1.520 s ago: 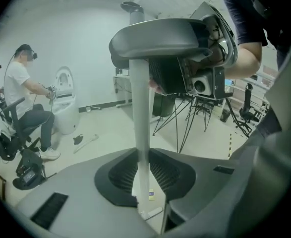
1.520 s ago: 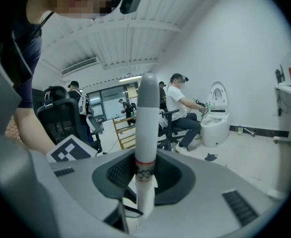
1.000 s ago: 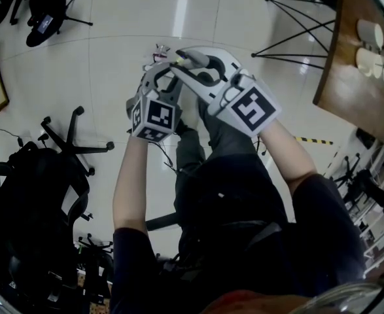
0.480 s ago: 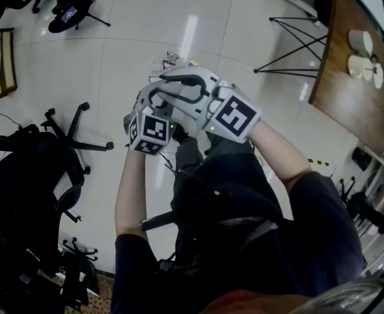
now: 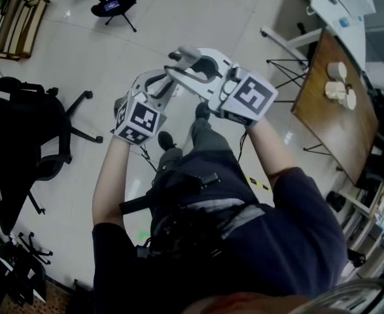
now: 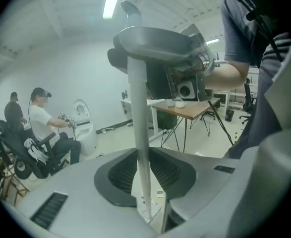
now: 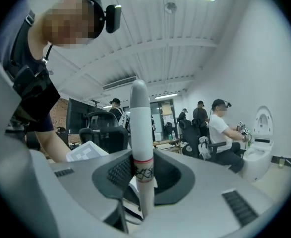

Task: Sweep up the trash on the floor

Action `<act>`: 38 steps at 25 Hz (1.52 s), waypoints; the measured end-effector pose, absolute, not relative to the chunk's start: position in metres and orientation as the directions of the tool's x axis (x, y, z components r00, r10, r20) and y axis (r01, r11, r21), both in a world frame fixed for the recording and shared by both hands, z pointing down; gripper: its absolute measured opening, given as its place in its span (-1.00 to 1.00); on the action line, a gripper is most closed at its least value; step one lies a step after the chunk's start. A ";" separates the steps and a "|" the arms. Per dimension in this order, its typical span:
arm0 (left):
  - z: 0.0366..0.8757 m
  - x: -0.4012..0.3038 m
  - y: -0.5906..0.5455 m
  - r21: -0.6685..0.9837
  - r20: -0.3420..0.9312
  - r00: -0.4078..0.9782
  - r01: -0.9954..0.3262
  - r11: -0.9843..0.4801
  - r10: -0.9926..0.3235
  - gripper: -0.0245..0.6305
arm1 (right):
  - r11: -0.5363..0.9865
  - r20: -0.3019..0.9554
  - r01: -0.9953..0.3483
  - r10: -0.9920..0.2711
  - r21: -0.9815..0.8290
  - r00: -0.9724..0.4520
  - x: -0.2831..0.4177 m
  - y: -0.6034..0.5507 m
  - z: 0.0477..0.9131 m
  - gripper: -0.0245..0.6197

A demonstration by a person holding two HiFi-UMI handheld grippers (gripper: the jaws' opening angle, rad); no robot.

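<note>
My left gripper (image 5: 157, 84) and right gripper (image 5: 190, 63) are raised close together in front of the person's chest in the head view. In the left gripper view, my left gripper (image 6: 144, 168) is shut on a pale grey pole (image 6: 138, 108) that rises to a wide grey grip. A white round-tipped handle (image 7: 139, 128) with a red ring stands between the jaws of my right gripper (image 7: 143, 175), which is shut on it. The lower ends of both poles are hidden. A small yellow scrap (image 6: 159, 194) lies on the floor below the left jaws.
Black office chairs (image 5: 28, 136) stand at the left, another (image 5: 113, 2) at the top. A wooden table (image 5: 322, 123) with cups (image 5: 339, 89) is at the right, a wooden rack (image 5: 12, 12) at top left. Seated people (image 6: 43, 128) and a white toilet-shaped unit (image 6: 82, 125) are across the room.
Both grippers have risen toward the head camera, still holding their poles. The view has swung, and the small debris seen on the floor just past the grippers is out of sight.
</note>
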State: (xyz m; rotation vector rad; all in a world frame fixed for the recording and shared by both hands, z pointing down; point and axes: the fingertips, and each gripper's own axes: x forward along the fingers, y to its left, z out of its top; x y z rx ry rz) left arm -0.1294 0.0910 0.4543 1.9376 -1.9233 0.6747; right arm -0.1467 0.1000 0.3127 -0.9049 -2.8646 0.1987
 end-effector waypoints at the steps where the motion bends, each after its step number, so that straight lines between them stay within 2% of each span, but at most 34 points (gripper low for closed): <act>1: 0.444 -0.129 0.097 -0.115 0.536 -0.029 -0.993 -0.039 -0.844 -0.68 | 0.813 0.074 0.561 0.576 -0.153 -0.814 -0.146 0.105 0.302 -0.59; 6: 0.411 -0.124 0.123 -0.187 0.501 -0.065 -0.982 -0.034 -0.863 -0.65 | 0.857 0.036 0.499 0.507 -0.132 -0.861 -0.140 0.128 0.270 -0.60; 12: 0.392 -0.103 0.137 -0.222 0.405 -0.125 -0.974 0.036 -0.906 -0.62 | 0.917 0.054 0.382 0.389 -0.116 -0.919 -0.117 0.137 0.259 -0.60; 13: 0.386 -0.098 0.135 -0.186 0.373 -0.110 -0.982 0.041 -0.921 -0.55 | 0.926 0.053 0.359 0.366 -0.116 -0.929 -0.115 0.136 0.257 -0.60; 14: 0.379 -0.093 0.131 -0.132 0.338 -0.079 -0.991 0.036 -0.938 -0.31 | 0.935 0.056 0.335 0.343 -0.117 -0.938 -0.112 0.133 0.256 -0.60; 15: 0.372 -0.088 0.126 -0.074 0.310 -0.043 -0.997 0.021 -0.950 -0.23 | 0.942 0.062 0.313 0.322 -0.119 -0.945 -0.109 0.129 0.255 -0.60; 17: 0.364 -0.080 0.111 -0.029 0.296 0.012 -0.999 -0.021 -0.955 -0.23 | 0.954 0.078 0.274 0.285 -0.124 -0.955 -0.100 0.118 0.256 -0.60; 21: 0.351 -0.055 0.076 -0.083 0.282 0.081 -0.991 -0.108 -0.956 -0.25 | 0.967 0.098 0.216 0.230 -0.133 -0.968 -0.079 0.087 0.262 -0.60; 24: 0.349 -0.034 0.048 -0.100 0.300 0.127 -0.982 -0.163 -0.946 -0.40 | 0.973 0.096 0.178 0.193 -0.147 -0.977 -0.060 0.060 0.267 -0.60; 28: 0.355 -0.006 0.005 -0.109 0.329 0.195 -0.964 -0.243 -0.924 -0.43 | 0.976 0.083 0.149 0.164 -0.160 -0.983 -0.038 0.020 0.270 -0.60; 30: 0.353 0.008 -0.015 -0.086 0.328 0.240 -0.956 -0.282 -0.914 -0.61 | 0.976 0.065 0.138 0.150 -0.169 -0.987 -0.029 -0.001 0.266 -0.60; 38: 0.352 0.025 -0.069 -0.036 0.346 0.277 -0.951 -0.308 -0.896 -0.63 | 0.980 0.035 0.121 0.128 -0.156 -0.991 -0.011 -0.053 0.263 -0.59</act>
